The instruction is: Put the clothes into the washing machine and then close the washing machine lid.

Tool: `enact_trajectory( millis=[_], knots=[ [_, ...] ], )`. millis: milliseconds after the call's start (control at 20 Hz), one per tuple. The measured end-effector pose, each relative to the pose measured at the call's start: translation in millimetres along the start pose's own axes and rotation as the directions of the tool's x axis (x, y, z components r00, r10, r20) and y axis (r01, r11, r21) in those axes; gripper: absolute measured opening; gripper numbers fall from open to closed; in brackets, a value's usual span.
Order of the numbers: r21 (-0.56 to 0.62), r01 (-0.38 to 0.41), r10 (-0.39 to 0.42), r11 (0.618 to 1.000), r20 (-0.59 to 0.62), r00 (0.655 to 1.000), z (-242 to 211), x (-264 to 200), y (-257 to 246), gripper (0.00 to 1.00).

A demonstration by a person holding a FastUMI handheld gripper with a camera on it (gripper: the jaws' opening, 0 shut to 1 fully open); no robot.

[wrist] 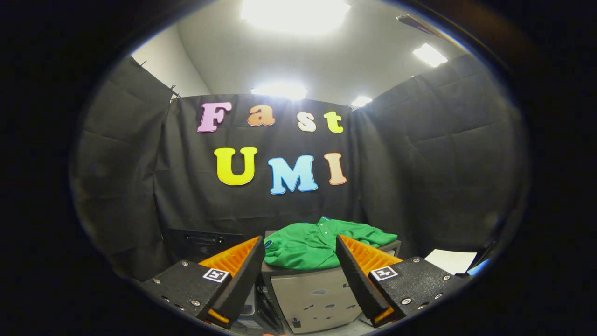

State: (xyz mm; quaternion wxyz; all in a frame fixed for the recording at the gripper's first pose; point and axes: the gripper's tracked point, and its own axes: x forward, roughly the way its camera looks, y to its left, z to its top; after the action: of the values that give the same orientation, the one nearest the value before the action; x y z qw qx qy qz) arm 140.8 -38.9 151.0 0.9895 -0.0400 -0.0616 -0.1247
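Note:
A green shirt (pixel 311 243) lies crumpled on top of a grey box-shaped washing machine (pixel 313 298) that stands against the booth's black wall. My gripper (pixel 298 247) is open, its two fingers spread wide with nothing between them. The shirt and the machine's front lie just ahead of the fingers, seen through the gap. The machine's top and lid are hidden under the shirt.
A black box-like unit (pixel 200 242) sits to the left of the machine, behind the left finger. A white sheet of paper (pixel 450 260) lies to the right, beyond the right finger. Black cloth walls close in on three sides.

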Motion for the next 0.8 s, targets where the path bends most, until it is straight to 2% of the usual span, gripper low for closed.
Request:
enact_trajectory(
  millis=[400, 800],
  knots=[
    [-0.004, -0.001, 0.001, 1.0, 0.0, 1.0, 30, 66, -28, 0.94],
    [0.004, -0.025, 0.025, 1.0, -0.127, 0.992, 23, 144, -57, 0.94]
  ],
)
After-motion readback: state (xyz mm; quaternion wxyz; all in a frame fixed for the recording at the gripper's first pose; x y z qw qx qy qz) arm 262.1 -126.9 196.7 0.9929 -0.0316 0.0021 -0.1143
